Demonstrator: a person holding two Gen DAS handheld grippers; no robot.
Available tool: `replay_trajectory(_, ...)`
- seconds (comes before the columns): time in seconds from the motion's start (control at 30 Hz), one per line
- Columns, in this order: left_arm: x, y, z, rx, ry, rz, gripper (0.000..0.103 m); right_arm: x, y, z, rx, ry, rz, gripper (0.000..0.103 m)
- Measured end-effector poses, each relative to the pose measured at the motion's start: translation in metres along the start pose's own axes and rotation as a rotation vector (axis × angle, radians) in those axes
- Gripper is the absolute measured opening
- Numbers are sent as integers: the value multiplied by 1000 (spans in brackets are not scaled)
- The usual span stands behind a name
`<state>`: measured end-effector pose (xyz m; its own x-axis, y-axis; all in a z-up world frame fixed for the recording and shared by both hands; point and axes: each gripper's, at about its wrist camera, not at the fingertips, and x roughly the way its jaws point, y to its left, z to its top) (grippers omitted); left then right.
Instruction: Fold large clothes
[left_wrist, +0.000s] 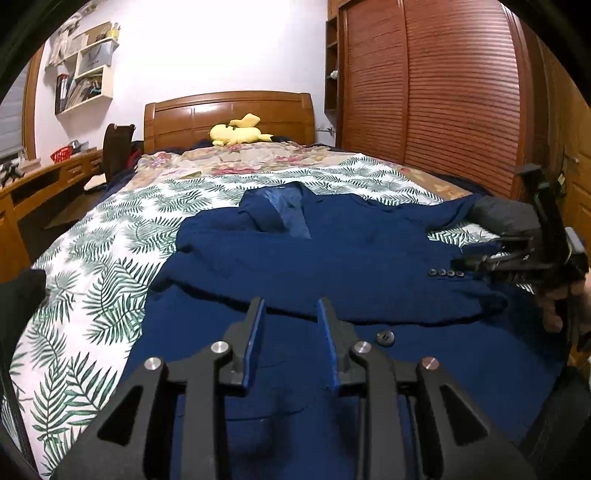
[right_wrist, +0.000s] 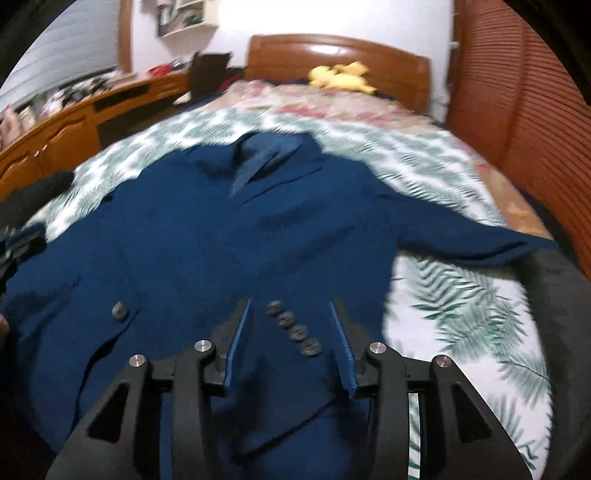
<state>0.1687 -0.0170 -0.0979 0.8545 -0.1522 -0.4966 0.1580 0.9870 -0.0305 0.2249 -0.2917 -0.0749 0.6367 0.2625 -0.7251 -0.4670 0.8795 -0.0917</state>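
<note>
One blue jacket (right_wrist: 229, 240) lies spread on the bed (left_wrist: 92, 258), collar toward the headboard (left_wrist: 229, 114), over the leaf-print cover. By the look of it the folding has barely begun: one sleeve has been brought in across the front, its cuff with four buttons (right_wrist: 293, 328) lying on the body, while the other sleeve (right_wrist: 472, 236) reaches out sideways over the cover. Left to do, as I judge it: bring that sleeve in, then fold the body over (probably in half, hem toward collar).

The left hand-held gripper (left_wrist: 291, 314) hovers over the lower front with its jaws parted and nothing between them. The right hand-held gripper (right_wrist: 291, 317) stands over the folded-in cuff, jaws apart on either side of the button row, not pressing on the cloth.

Counted: one jacket, two hand-held grippers, four cuff buttons, one larger front button (left_wrist: 385, 337), one yellow plush toy (left_wrist: 238, 133) near the headboard.
</note>
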Motion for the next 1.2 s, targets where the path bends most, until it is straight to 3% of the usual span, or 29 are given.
replay_trajectory(0.13, 7, -14, 4, 23, 20, 16, 27, 25, 0, -14, -5, 48, 42, 42)
replay_trajectory(0.33, 13, -33, 18, 57, 24, 63, 27, 29, 0, -21, 3, 34, 61, 43)
replay_trajectory(0.77, 70, -49, 55, 47, 34, 6, 27, 29, -4, -24, 28, 5, 86, 43)
replay_trajectory(1.2, 109, -50, 32, 31, 97, -60, 27, 24, -4, -25, 30, -15, 86, 42)
